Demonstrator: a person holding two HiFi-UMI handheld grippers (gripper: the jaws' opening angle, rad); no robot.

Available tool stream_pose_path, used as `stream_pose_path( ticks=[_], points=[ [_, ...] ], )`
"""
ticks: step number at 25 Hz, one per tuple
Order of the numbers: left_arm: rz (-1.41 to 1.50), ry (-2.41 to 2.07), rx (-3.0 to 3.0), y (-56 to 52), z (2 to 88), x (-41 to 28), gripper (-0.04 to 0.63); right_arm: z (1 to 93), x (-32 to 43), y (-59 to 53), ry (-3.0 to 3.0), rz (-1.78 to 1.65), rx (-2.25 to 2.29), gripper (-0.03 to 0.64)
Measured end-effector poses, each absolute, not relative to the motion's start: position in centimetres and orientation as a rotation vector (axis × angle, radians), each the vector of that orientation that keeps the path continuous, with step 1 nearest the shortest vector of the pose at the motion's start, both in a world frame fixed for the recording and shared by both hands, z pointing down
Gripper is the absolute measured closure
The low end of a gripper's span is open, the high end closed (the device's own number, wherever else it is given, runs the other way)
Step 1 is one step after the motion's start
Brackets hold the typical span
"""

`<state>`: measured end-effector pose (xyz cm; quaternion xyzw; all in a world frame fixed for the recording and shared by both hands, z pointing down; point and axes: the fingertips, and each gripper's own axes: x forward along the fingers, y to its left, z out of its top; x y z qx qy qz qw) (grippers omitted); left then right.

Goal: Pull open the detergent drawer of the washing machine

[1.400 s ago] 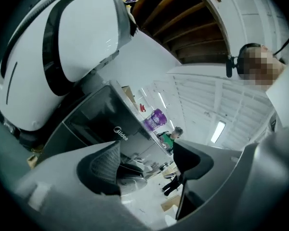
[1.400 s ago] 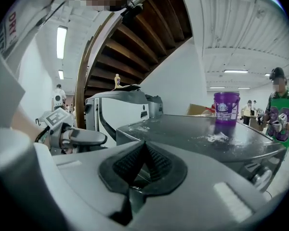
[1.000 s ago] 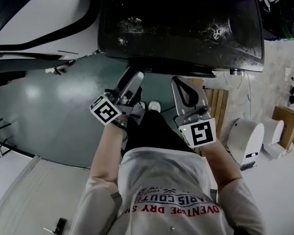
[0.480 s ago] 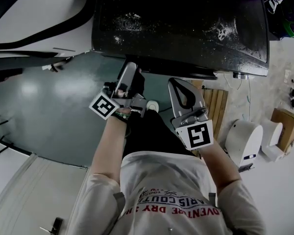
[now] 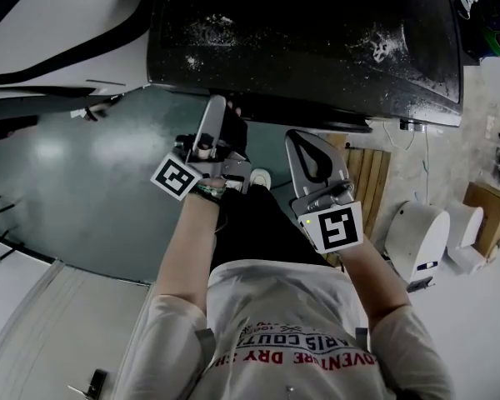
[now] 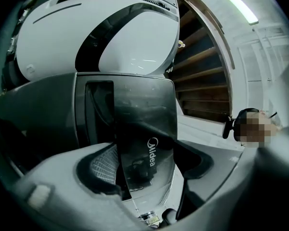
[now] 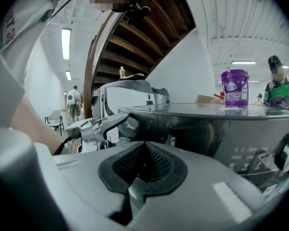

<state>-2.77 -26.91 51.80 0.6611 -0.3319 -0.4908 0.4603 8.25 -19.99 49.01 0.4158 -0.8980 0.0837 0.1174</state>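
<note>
The detergent drawer (image 6: pixel 145 129) sits at the upper left corner of the washing machine's (image 5: pixel 308 40) front, and it stands right between the jaws of my left gripper (image 6: pixel 151 154). The jaws have just been closing, and they now clasp the drawer's front panel, one ribbed pad against each side of it, spread wide because the panel is broad. From above, this gripper reaches up to the machine's front edge at its left end. My right gripper (image 7: pixel 143 148) is clenched on nothing, its two pads pressed together. It hangs in front of the washing machine, to the right of the left gripper and clear of the front panel. I count one washing machine, one detergent drawer, two grippers, and a single purple tub (image 7: pixel 234 87) standing on the machine's top towards its right side. The drawer's face is a dark, glossy, smoke-coloured panel that mirrors the room faintly. It carries a white "Midea" logo near the middle, which reads sideways from my tilted left gripper view. Beside it on the machine's front is a darker rectangular recess (image 6: pixel 99 110). The machine's top is black and speckled with pale powdery smears.
</note>
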Motion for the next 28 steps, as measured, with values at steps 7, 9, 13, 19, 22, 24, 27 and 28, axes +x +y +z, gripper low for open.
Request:
stream_pose_path(
  ticks=[7,9,13,19,22,24,27,28],
  points=[
    [-1.223,-0.812,1.587,-26.9,51.7,-2.9,0.241,48.6,9.3,-20.7,-2.628,0.175,1.267,0.615],
    [-1.221,-0.809,1.582,-26.9,51.7,-2.8,0.241,48.3,9.6,-21.2,-2.628,0.151,1.286,0.615],
    [-1.214,-0.809,1.574,-26.8,51.8,-2.9,0.241,47.8,9.3,-21.3,-2.638,0.103,1.311,0.615],
    [-1.25,-0.815,1.561,-25.8,51.7,-3.1,0.251,47.2,9.1,-20.4,-2.625,0.083,1.349,0.615],
    [-1.259,-0.809,1.575,-23.8,51.7,-3.3,0.264,46.9,9.0,-19.7,-2.624,0.075,1.357,0.615],
    [-1.247,-0.8,1.579,-23.4,51.7,-3.2,0.261,46.9,9.0,-19.4,-2.619,0.075,1.367,0.615],
    [-1.234,-0.789,1.574,-22.9,51.6,-3.2,0.259,46.9,9.1,-18.8,-2.609,0.089,1.398,0.615],
    [-1.232,-0.787,1.575,-22.6,51.6,-3.2,0.259,46.8,9.1,-18.5,-2.606,0.092,1.407,0.615]
  ],
)
